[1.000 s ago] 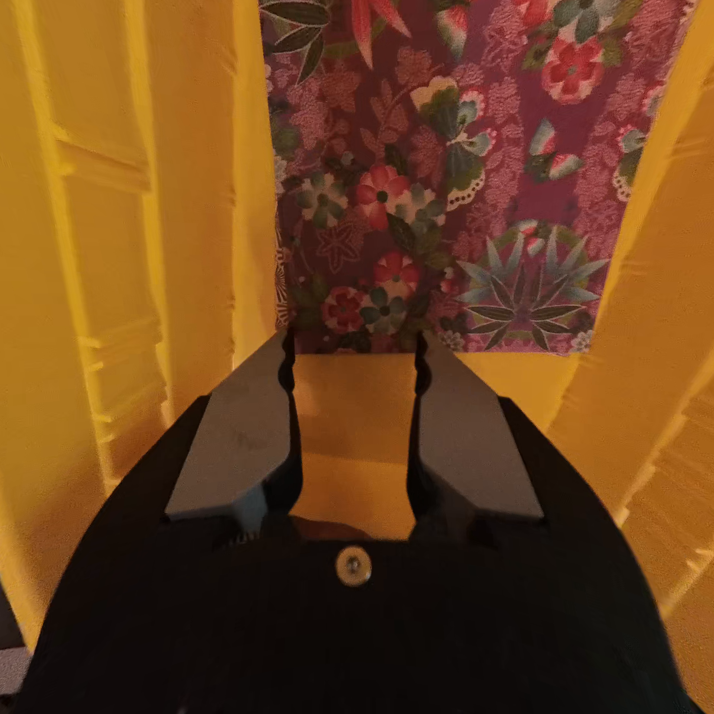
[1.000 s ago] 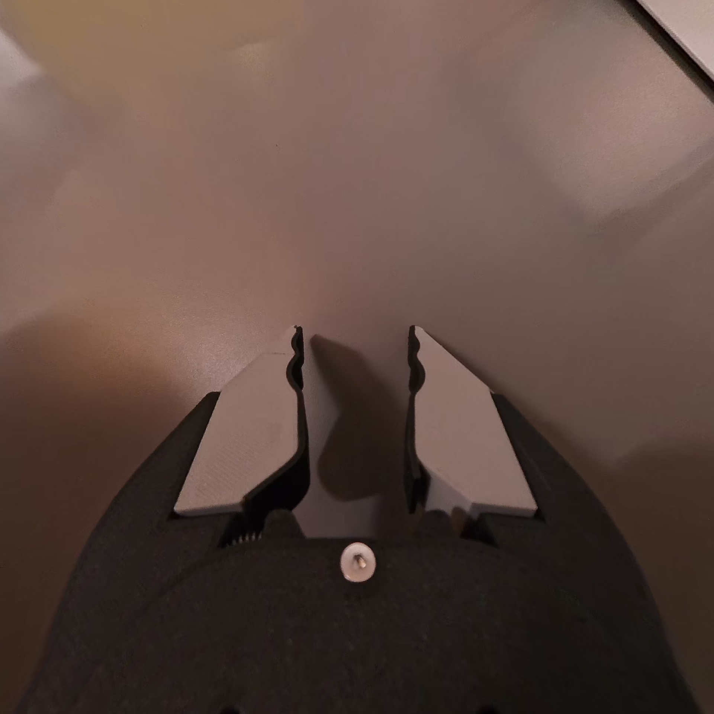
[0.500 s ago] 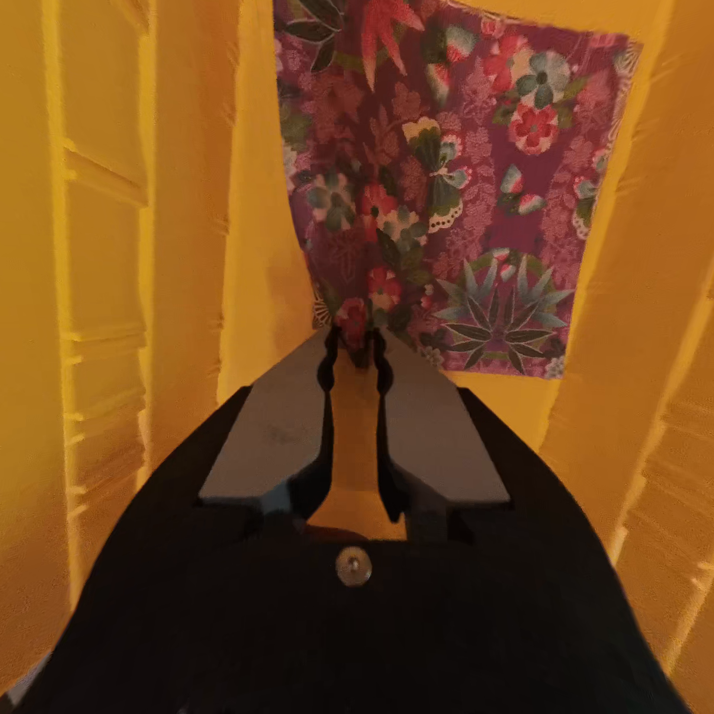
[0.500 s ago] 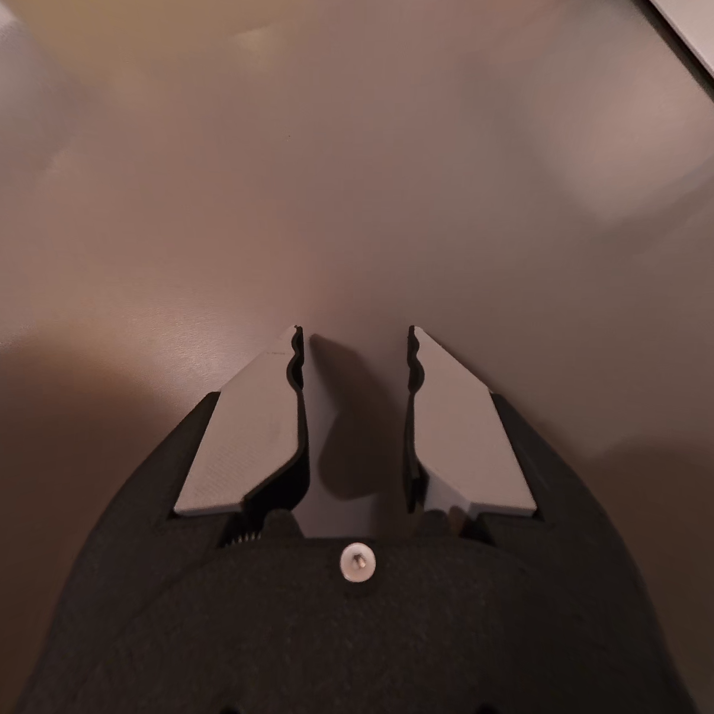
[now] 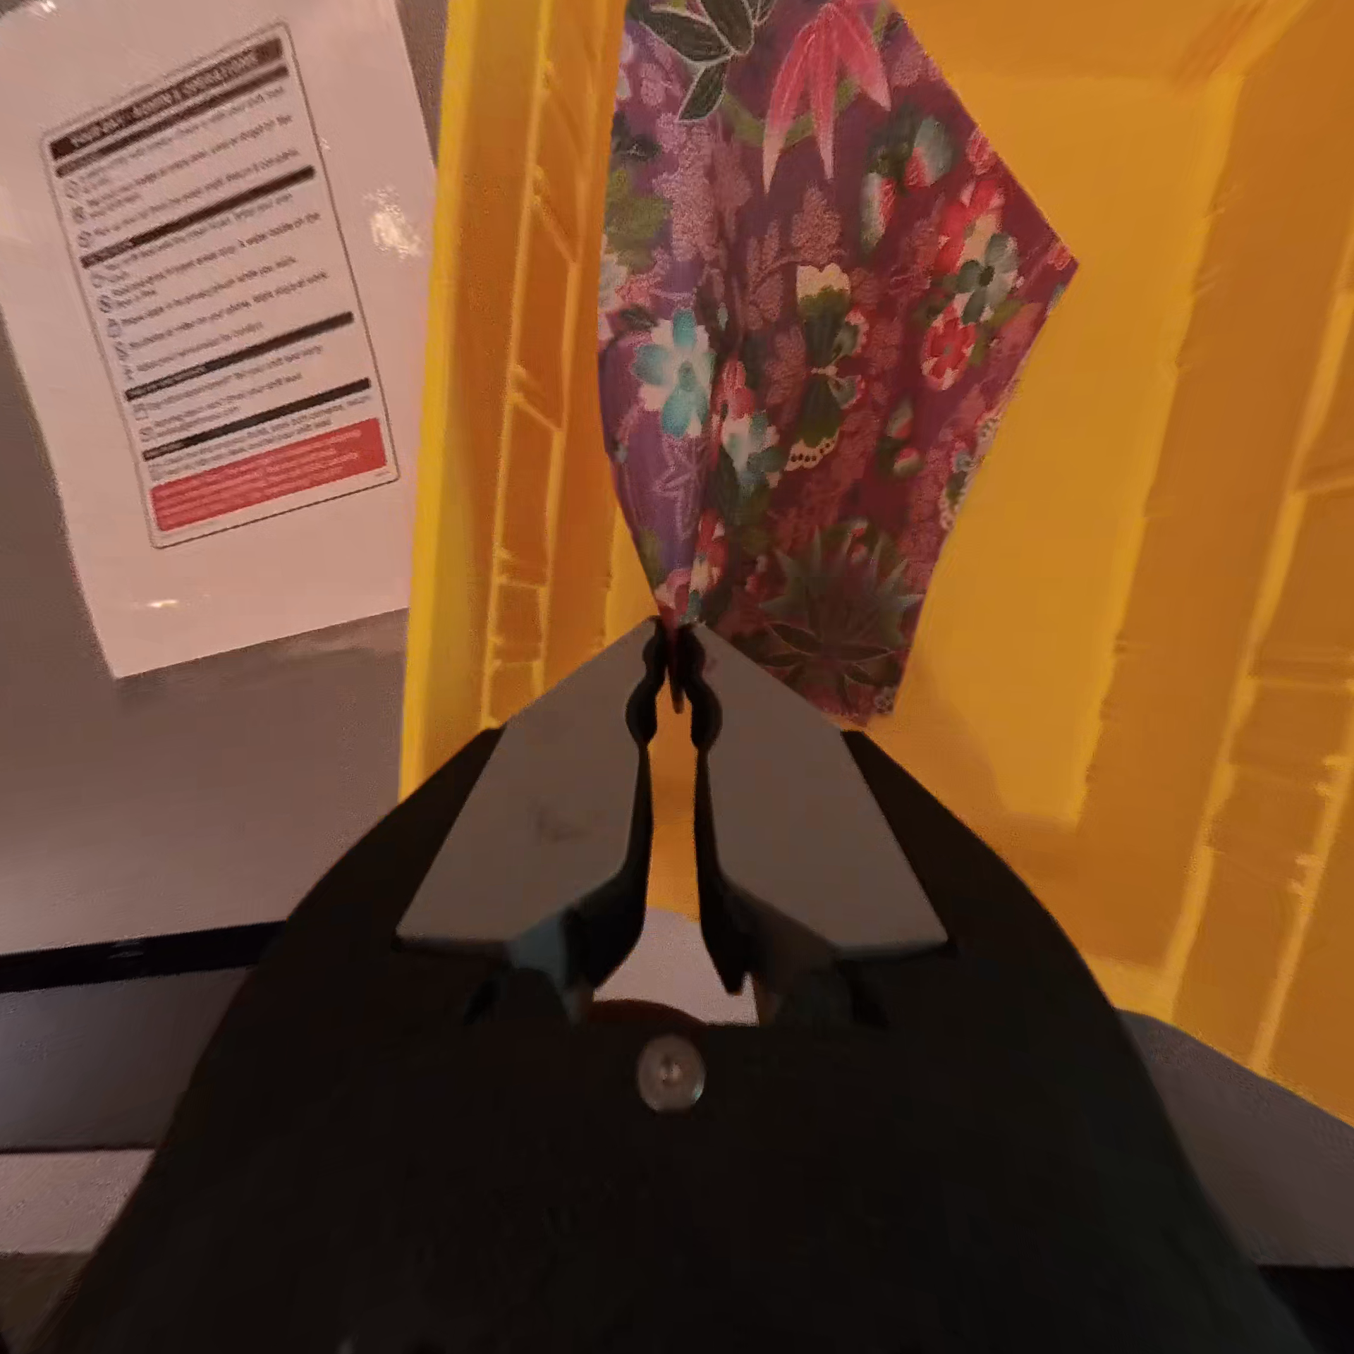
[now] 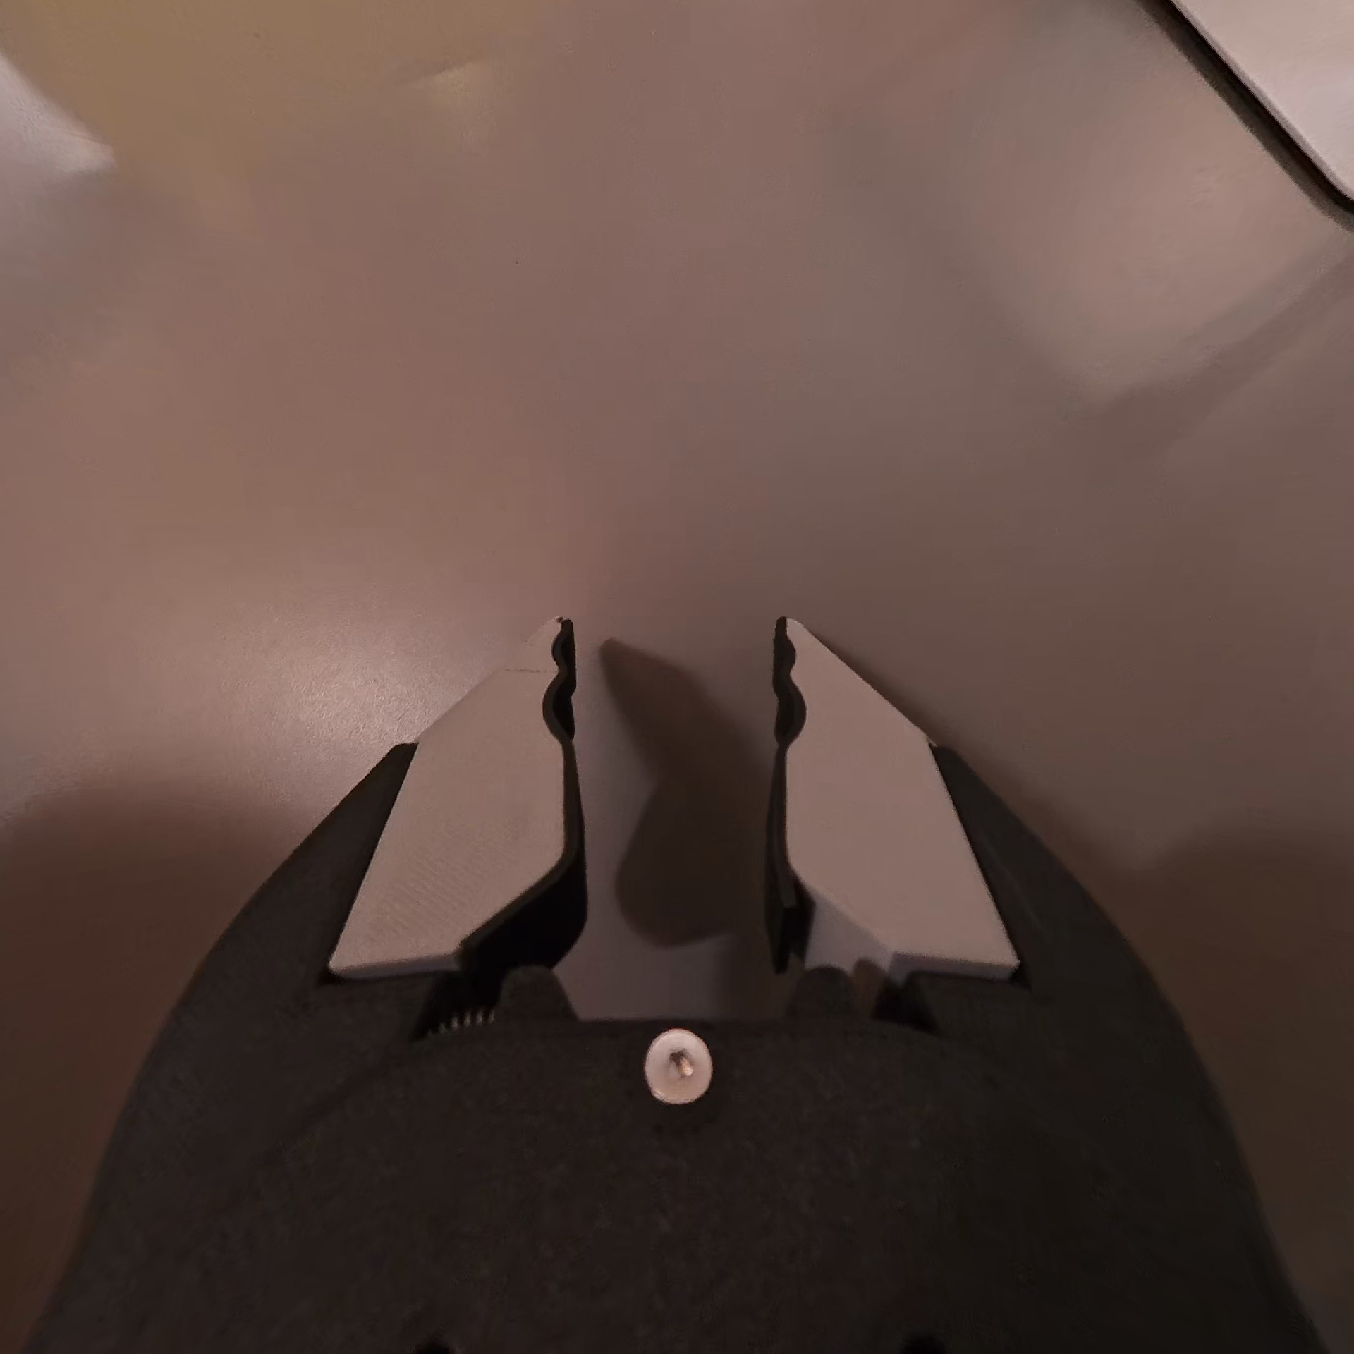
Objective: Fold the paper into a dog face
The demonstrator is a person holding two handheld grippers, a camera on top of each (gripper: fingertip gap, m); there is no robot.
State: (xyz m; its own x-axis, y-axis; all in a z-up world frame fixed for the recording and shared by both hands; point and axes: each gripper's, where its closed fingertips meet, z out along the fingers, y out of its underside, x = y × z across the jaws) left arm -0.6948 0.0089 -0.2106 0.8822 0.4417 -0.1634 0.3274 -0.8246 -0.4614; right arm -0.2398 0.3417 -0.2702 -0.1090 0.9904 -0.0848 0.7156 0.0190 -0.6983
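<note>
A purple paper [image 5: 798, 381] with a flower print hangs from my left gripper [image 5: 678, 645], which is shut on its near corner. The sheet is lifted and bent, standing up inside a yellow plastic bin [image 5: 1201, 439]. My right gripper [image 6: 674, 630] is open and empty, tips close over a bare grey tabletop [image 6: 659, 330]. The paper does not show in the right wrist view.
The yellow bin's ribbed walls [image 5: 513, 366] rise left and right of the paper. A white printed sheet [image 5: 212, 315] lies on the grey table left of the bin. A pale flat object [image 6: 1297, 80] shows at the far right corner of the right wrist view.
My left gripper closed on the paper's near corner and lifted it up and back out of the bin; the table and printed sheet came into view. The right gripper has not moved.
</note>
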